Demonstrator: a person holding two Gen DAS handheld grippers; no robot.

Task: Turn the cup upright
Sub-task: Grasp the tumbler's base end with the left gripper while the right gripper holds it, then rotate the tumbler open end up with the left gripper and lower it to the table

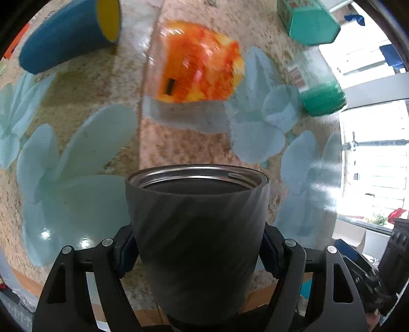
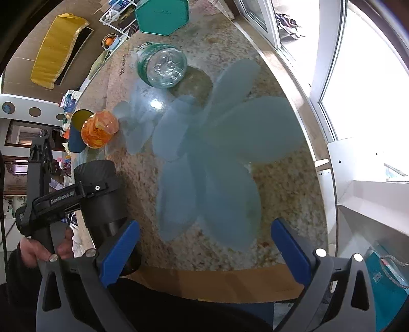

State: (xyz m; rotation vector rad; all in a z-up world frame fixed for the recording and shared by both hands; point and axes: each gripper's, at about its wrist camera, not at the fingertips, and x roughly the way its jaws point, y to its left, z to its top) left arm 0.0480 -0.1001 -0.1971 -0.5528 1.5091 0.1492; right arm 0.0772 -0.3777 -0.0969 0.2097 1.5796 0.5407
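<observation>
The left gripper [image 1: 196,252] holds a black cup [image 1: 196,229] at lower centre of its view, jaws clamped on its sides, rim away from the camera, above the floral tabletop [image 1: 76,143]. The right gripper [image 2: 204,252] hovers with jaws apart, holding nothing.

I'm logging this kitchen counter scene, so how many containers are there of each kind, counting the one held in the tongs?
Cups: 2, the black cup held in the left tongs and the blue cup with a yellow inside lying on its side.
Jars: 2, the orange-labelled jar and the clear green-banded jar.
Teal boxes: 1, the teal box.
Total: 5
</observation>
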